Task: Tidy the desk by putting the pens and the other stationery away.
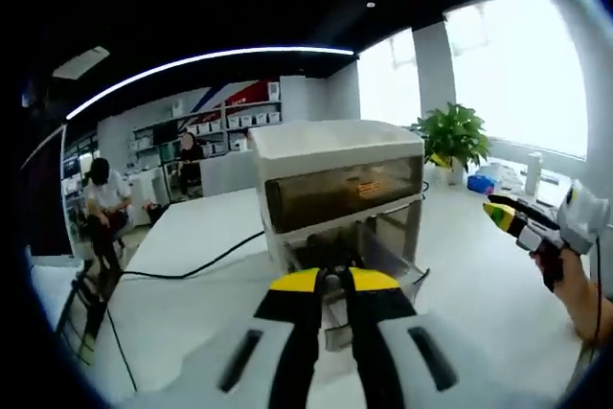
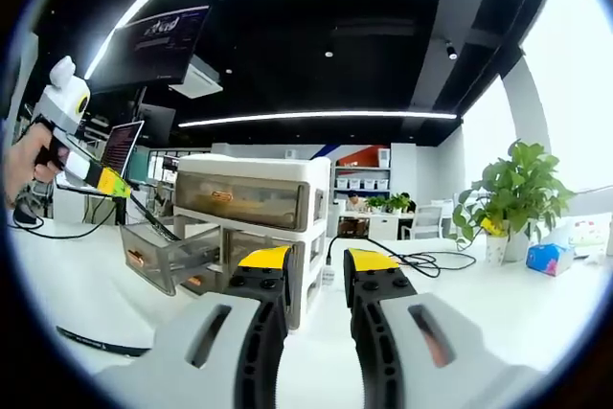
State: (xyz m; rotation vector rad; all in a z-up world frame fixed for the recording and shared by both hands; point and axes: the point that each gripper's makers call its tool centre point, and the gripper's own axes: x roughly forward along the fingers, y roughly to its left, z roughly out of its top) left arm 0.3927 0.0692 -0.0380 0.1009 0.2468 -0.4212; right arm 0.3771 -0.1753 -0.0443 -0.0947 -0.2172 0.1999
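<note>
The white two-drawer organiser (image 1: pixel 340 193) with smoky translucent drawers hides its contents; its pulled-out lower drawer (image 1: pixel 369 265) sits partly behind the jaws, lower centre.

Open-plan office beyond the white desk

At right of the left gripper view, a potted plant (image 1: pixel 453 137) stands by the bright window (image 1: pixel 522 69), a blue tissue box (image 1: pixel 480 183) just beside it. A black cable (image 1: pixel 196 265) snakes across the desk at centre left. At far left a seated person (image 1: pixel 103 200) leans forward; shelving with boxes (image 1: pixel 230 122) lines the back wall. Upper left of the right gripper view, a ceiling-hung monitor (image 2: pixel 153 45).
</note>
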